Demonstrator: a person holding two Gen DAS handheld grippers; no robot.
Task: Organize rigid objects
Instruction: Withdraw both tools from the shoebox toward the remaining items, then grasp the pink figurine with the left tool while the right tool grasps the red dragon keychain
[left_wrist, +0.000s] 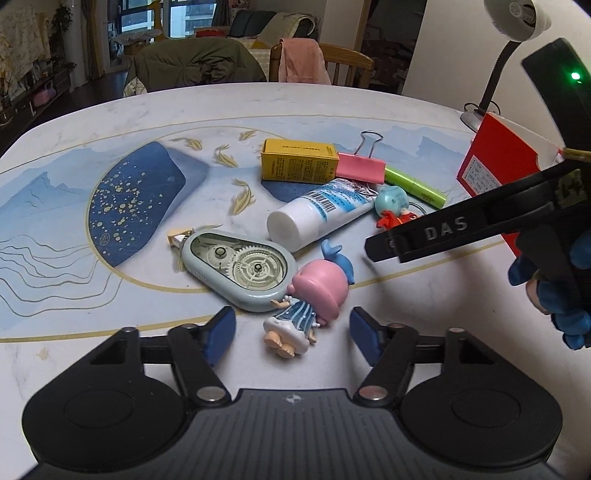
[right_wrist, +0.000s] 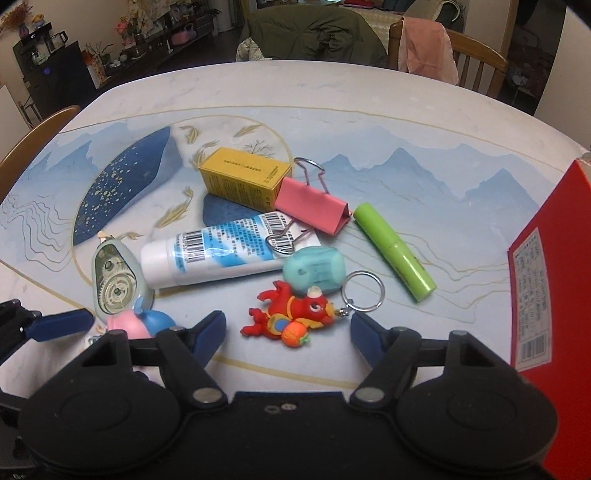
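Note:
A small doll (left_wrist: 306, 299) with a pink hat lies on its side between the blue pads of my left gripper (left_wrist: 291, 334), which stands open without touching it. It leans on a pale teal correction-tape dispenser (left_wrist: 240, 273). In the right wrist view a red figure keychain (right_wrist: 288, 317) with a metal ring lies between the pads of my right gripper (right_wrist: 287, 330), also open and clear of it. Behind it are a teal barrel charm (right_wrist: 314, 271), a white tube (right_wrist: 221, 254), a yellow box (right_wrist: 245, 179), a pink binder clip (right_wrist: 314, 208) and a green stick (right_wrist: 393, 251).
A tall red box (right_wrist: 554, 295) stands at the right, close to my right gripper. A desk lamp (left_wrist: 513, 22) rises behind the red box (left_wrist: 498, 155). Wooden chairs (left_wrist: 347, 59) stand along the far edge of the patterned table (left_wrist: 110, 184).

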